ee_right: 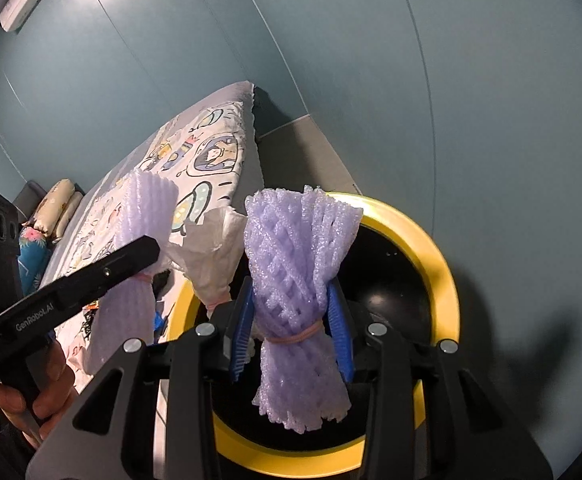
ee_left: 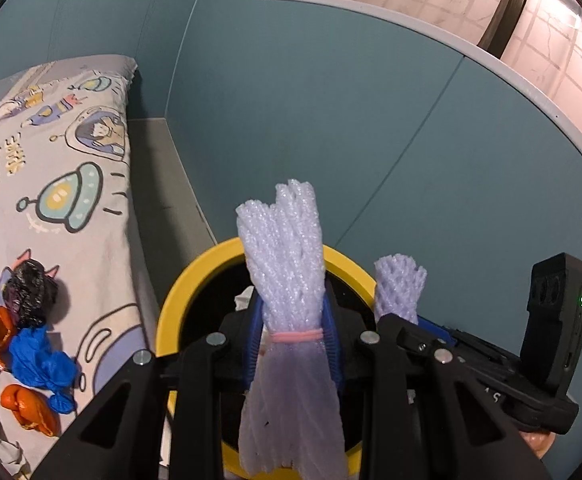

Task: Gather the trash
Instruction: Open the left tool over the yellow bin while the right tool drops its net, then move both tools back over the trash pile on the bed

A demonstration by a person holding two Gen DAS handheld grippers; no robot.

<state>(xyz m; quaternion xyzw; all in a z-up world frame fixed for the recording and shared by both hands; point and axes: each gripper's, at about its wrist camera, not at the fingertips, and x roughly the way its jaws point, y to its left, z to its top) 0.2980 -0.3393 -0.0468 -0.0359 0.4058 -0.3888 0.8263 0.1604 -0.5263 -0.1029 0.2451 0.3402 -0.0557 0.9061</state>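
In the left wrist view my left gripper (ee_left: pixel 291 312) is shut on a pale lavender foam net bundle (ee_left: pixel 283 248) tied with a pink band. It hangs over a black bin with a yellow rim (ee_left: pixel 179 300). To its right, my right gripper (ee_left: pixel 399 316) carries a second foam net bundle (ee_left: pixel 397 284). In the right wrist view my right gripper (ee_right: pixel 291 300) has its blue pads against that purple bundle (ee_right: pixel 291 240), above the bin's yellow rim (ee_right: pixel 439 264). White crumpled paper (ee_right: pixel 215 256) stands by its left pad; whether it is held I cannot tell. My left gripper (ee_right: pixel 143 268) shows at the left.
A bed with a cartoon-print sheet (ee_left: pixel 71 184) lies left of the bin. On it are a black crumpled bag (ee_left: pixel 31 292), a blue glove (ee_left: pixel 39 364) and orange wrappers (ee_left: pixel 27 408). A teal wall (ee_left: pixel 331 120) rises behind. A hand (ee_right: pixel 43 396) grips the left handle.
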